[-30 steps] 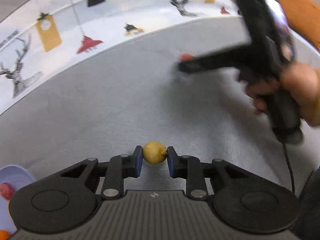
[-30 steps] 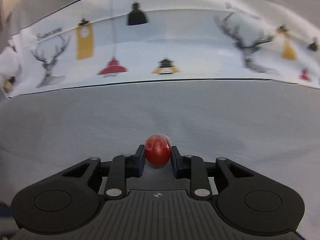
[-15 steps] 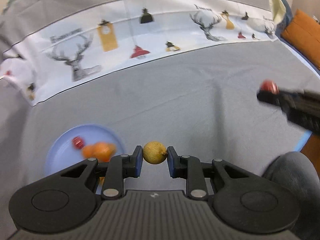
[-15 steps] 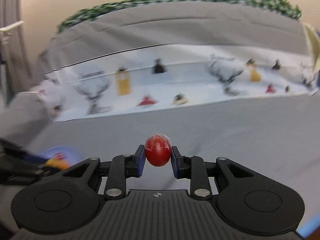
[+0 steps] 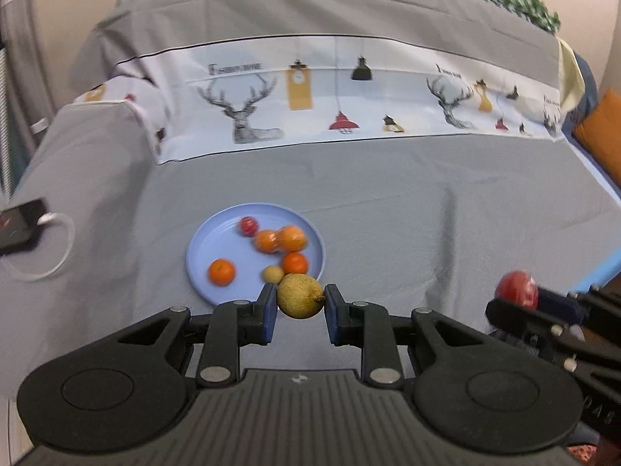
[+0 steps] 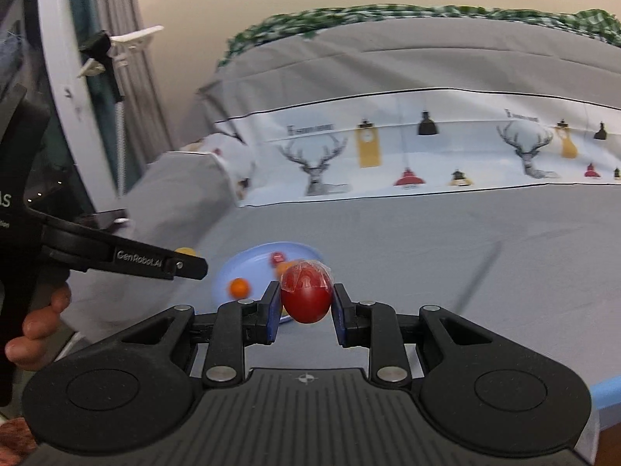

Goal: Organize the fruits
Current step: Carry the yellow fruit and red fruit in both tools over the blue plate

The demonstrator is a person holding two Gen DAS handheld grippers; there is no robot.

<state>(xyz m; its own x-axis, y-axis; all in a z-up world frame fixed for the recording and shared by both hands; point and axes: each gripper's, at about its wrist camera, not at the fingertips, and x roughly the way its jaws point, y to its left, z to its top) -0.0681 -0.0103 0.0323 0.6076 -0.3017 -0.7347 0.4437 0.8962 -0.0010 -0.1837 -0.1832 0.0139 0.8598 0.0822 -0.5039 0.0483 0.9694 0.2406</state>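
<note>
My left gripper (image 5: 300, 302) is shut on a yellow lemon (image 5: 300, 301) and holds it above the near rim of a light blue plate (image 5: 205, 248). The plate lies on the grey sheet and holds several oranges (image 5: 221, 272), a small red fruit (image 5: 248, 226) and a small yellow fruit (image 5: 273, 273). My right gripper (image 6: 306, 299) is shut on a red fruit in clear wrap (image 6: 306, 297), held to the right of the plate (image 6: 225, 275). It also shows at the right of the left wrist view (image 5: 518, 289). The left gripper appears at the left of the right wrist view (image 6: 186, 264).
A grey sheet (image 5: 427, 213) covers the bed, with a white deer-print band (image 5: 349, 97) behind. A black phone (image 5: 17, 225) with a white cable (image 5: 58, 244) lies at the far left. An orange cushion (image 5: 599, 132) sits at the right edge.
Both grippers have pulled back and swung left, bringing the plate into view ahead. Each still holds its fruit. The right gripper now sits lower right of the left one.
</note>
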